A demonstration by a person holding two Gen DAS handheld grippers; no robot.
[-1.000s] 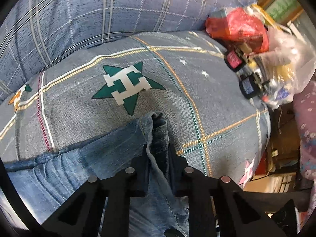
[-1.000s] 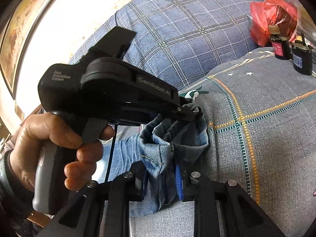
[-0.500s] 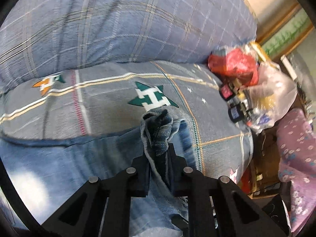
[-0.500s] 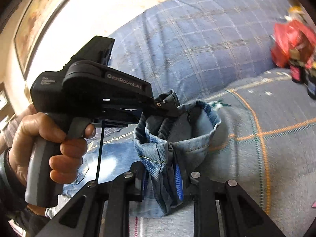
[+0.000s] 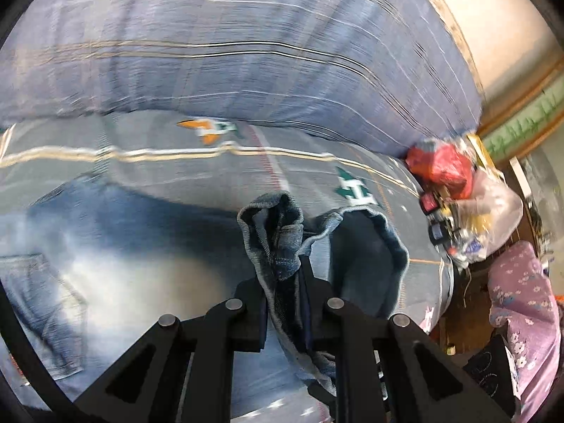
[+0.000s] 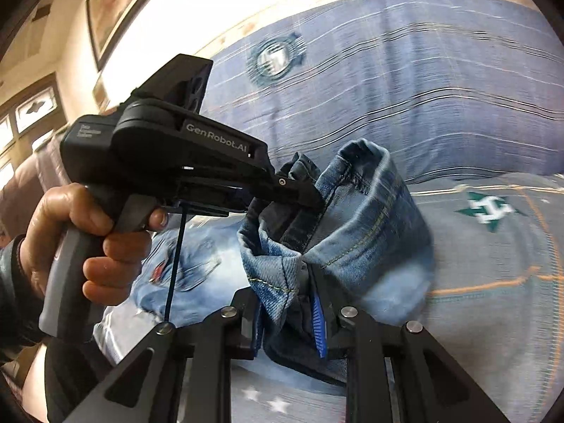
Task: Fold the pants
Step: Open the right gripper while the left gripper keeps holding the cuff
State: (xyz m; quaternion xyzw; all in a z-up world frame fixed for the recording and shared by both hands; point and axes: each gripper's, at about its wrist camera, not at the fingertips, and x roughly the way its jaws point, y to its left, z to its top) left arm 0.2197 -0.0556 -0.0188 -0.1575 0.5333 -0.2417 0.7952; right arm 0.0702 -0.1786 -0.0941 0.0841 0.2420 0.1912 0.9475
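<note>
Pants (image 5: 116,282) of blue denim lie over the grey bedcover (image 5: 211,162), their hem end lifted. We pinch this hem with our left gripper (image 5: 287,308) and right gripper (image 6: 294,312), both closed on cloth. Clear bag (image 5: 490,211) holds packets, blurred by motion.

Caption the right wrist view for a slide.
Both hand-held grippers, right and left, pinch a jeans hem above the bed.

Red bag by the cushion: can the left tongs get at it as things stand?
Probably not: the left tongs are shut on the jeans, and the red bag lies well beyond them, at the bed's far right edge.
</note>
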